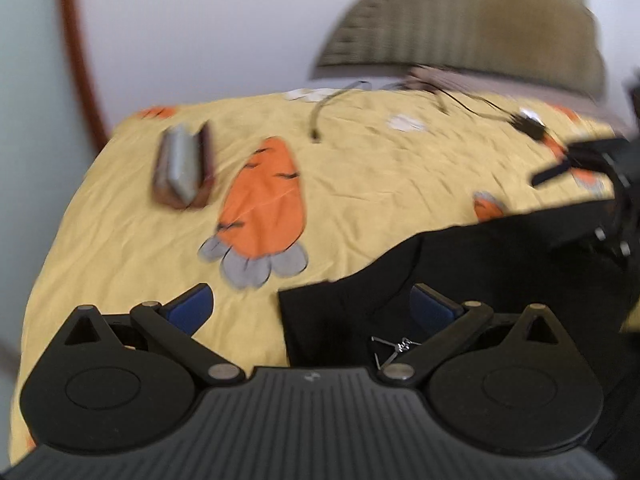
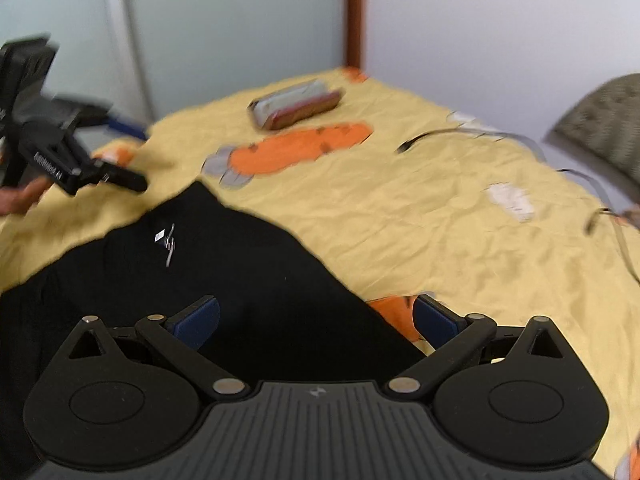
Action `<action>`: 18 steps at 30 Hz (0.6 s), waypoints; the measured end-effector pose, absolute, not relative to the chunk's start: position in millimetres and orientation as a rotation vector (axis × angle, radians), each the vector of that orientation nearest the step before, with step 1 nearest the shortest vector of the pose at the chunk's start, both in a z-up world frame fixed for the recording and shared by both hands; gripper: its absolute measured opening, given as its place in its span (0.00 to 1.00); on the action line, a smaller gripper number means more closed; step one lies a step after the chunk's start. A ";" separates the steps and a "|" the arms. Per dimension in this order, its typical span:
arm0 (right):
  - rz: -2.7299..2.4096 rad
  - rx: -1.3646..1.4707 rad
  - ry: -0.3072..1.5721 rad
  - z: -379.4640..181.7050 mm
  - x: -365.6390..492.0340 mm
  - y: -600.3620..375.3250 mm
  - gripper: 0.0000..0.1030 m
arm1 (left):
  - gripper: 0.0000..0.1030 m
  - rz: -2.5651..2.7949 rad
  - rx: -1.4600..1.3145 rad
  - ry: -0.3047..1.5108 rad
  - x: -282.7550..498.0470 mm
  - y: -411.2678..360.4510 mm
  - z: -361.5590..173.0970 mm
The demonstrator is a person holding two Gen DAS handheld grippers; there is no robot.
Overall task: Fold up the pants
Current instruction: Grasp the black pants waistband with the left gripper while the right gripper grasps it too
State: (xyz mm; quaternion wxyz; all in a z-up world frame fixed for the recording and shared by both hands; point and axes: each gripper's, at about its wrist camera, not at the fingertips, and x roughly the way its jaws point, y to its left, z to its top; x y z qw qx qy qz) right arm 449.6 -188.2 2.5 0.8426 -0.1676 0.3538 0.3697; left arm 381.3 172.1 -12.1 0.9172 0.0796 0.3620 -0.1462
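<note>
Since the pants (image 2: 208, 276) are black, soft cloth lying flat on the yellow sheet (image 2: 440, 216), expect them to be light, limp and prone to dragging wrinkles; nothing stiff to lever against. You hold both tools above them: left gripper (image 1: 310, 306) spread wide over the squared corner of the fabric, one finger over sheet, one over cloth; right gripper (image 2: 316, 320) likewise wide, straddling the cloth's edge, nothing held. Judgement: pinch at a hem or corner through all layers, not mid-panel, since a single layer would slide. A small tag (image 2: 161, 236) with a clip sits on the cloth; avoid snagging it.
</note>
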 end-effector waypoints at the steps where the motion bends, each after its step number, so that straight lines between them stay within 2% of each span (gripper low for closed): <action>1: 0.801 -0.369 0.763 -0.7 455.6 -187.0 1.00 | 1.00 -0.341 0.200 0.747 387.5 168.3 -16.1; 6: 0.845 -0.430 0.867 -18.1 491.0 -175.5 0.89 | 1.00 -0.434 0.284 0.800 420.7 152.6 -40.9; 12: 0.870 -0.398 0.998 -37.6 520.7 -179.9 0.80 | 1.00 -0.563 0.332 0.883 449.7 136.7 -66.7; 16: 0.912 -0.428 1.006 -38.5 520.2 -183.5 0.80 | 1.00 -0.628 0.340 0.928 460.4 135.7 -77.4; 18: 0.913 -0.450 1.007 -37.8 519.5 -181.6 0.74 | 1.00 -0.646 0.310 0.957 467.5 136.5 -77.2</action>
